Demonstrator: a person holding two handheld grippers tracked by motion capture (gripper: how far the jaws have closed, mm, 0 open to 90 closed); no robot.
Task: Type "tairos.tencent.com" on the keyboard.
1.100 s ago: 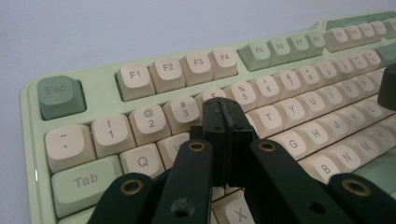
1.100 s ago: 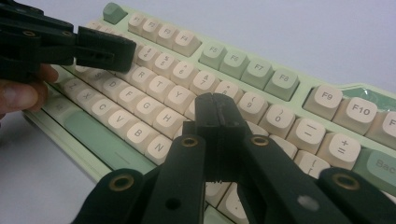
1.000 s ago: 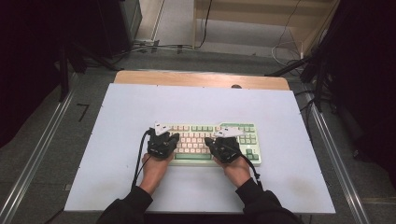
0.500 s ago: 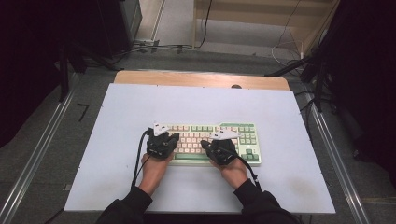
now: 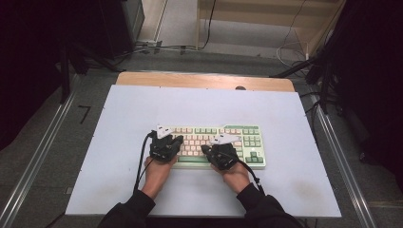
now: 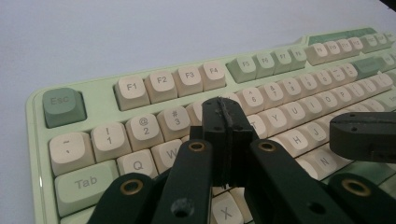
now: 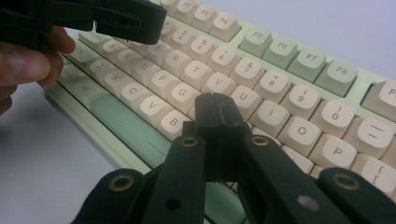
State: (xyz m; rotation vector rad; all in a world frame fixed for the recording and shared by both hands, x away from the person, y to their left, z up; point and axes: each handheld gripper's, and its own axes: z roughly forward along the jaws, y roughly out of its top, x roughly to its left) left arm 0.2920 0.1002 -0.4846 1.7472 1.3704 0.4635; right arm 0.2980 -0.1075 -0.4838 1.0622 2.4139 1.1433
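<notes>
Two grippers sit over the near half of the keyboard [image 5: 216, 145], and both have their jaws pressed together with nothing between them. I read my left gripper [image 5: 167, 142] as poised above the left letter block: in the left gripper view its closed tips [image 6: 224, 122] stand over the keys just right of the W key [image 6: 166, 151], tilted down toward the caps, though I cannot tell whether they touch. My right gripper [image 5: 219, 148] hangs over the middle of the board; in the right gripper view its closed tips [image 7: 215, 114] stand above the row between the B key [image 7: 175, 121] and the U key [image 7: 246, 98], just beyond the green space bar [image 7: 128, 123]. The keyboard's long axis runs left to right across the white table [image 5: 119, 118], so each hand covers its own half, and the keys lie directly below and slightly ahead of the tips. I judge the coming move to be a short downward press on one key. Neighbouring caps are the main hazard, being tightly packed. Farther off, the function row [image 6: 173, 81] and the number pad [image 5: 254, 140] stand unobstructed.
</notes>
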